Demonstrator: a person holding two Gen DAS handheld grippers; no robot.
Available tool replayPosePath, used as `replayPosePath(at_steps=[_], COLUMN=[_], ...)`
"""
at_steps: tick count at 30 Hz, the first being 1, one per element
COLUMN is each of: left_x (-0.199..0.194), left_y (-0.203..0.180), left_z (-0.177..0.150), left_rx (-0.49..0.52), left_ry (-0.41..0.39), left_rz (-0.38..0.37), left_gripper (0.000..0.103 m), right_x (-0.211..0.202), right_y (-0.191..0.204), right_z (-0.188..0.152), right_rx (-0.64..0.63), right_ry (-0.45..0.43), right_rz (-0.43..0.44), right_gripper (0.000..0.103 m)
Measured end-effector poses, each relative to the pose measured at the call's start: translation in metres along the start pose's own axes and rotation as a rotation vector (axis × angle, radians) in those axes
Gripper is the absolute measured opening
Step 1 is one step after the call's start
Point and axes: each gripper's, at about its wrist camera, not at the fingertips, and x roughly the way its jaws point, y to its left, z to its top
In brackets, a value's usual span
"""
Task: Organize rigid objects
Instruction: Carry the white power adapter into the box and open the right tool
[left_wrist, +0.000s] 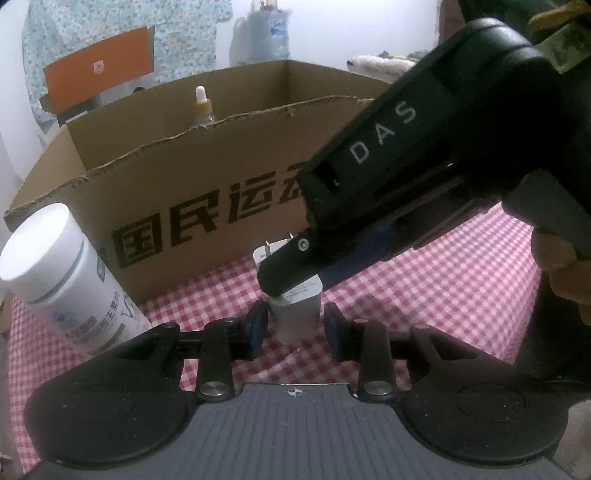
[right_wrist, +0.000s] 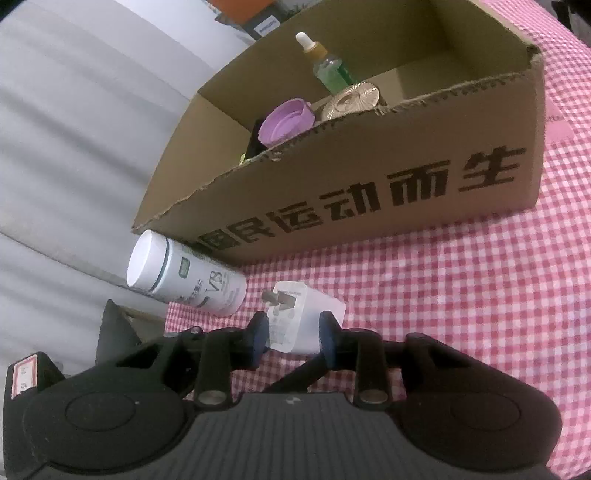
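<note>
Both grippers bracketed the charger before the box: right gripper apparently pinching it for lifting, left gripper slightly agape.

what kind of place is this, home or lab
Most likely a home. A pink checked tablecloth covers the table, a reused cardboard box holds household bits such as a dropper bottle, and a floral cloth hangs behind. A white vitamin bottle and phone charger lie nearby.
</note>
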Motion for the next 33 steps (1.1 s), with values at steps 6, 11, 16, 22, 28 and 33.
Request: replayPosePath(at_steps=[6,11,16,22,28,33], left_x=[0.012,0.017,0.016,-0.006,-0.048,-0.062], left_y=[0.0,0.002,-0.001,-0.007,-0.012,-0.011], left_z=[0.006,0.01,0.01,0.014,0.043,0.085], left_rx=[0.005,0.003,-0.003,0.005,0.021,0.008], left_ry=[0.001,-0.001,-0.001,-0.036,-0.144,-0.215], left_rz=[0.022,0.041,0.046,0.067,0.121,0.128], left_gripper=[0.032,0.029,0.028,0.028,0.028,0.028], right_x=[0.006,0.011,0.008,-0.012,-0.057,-0.093], right_y=[-0.004,-0.005,-0.005,0.006,0.039,0.061], right_z=[0.005,0.007,0.003,-0.002,0.005,0.028], right_rx=[0.02,0.022,0.018,-0.013,-0.127,-0.227], right_ry=[0.005,-0.004,-0.016,-0.049,-0.151,-0.226], right_rz=[0.002,0.01,0.014,0.028,0.063,0.077], right_gripper=[0.044,0.047,0.046,0.044,0.045,0.044])
